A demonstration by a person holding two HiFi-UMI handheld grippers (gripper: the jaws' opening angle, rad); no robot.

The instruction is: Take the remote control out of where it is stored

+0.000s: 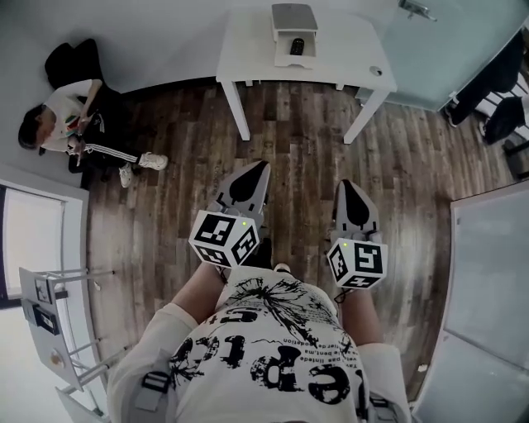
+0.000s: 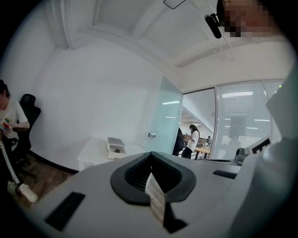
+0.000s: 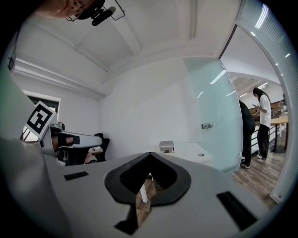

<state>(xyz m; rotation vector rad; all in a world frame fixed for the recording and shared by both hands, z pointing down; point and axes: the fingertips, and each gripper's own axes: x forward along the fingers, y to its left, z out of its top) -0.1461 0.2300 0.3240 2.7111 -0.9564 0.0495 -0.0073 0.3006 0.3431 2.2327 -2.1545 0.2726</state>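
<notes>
Left tool [image 1: 256, 172], right tool [image 1: 350, 192], side by side at waist, pointing toward table [image 1: 248, 49], jaws closed, empty

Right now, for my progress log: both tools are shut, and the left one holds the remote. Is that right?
No. The left tool and the right tool are both shut, but the left one is empty: the left gripper view shows nothing between its jaws. The head view shows the remote in the box on the table, ahead of both tools.
</notes>
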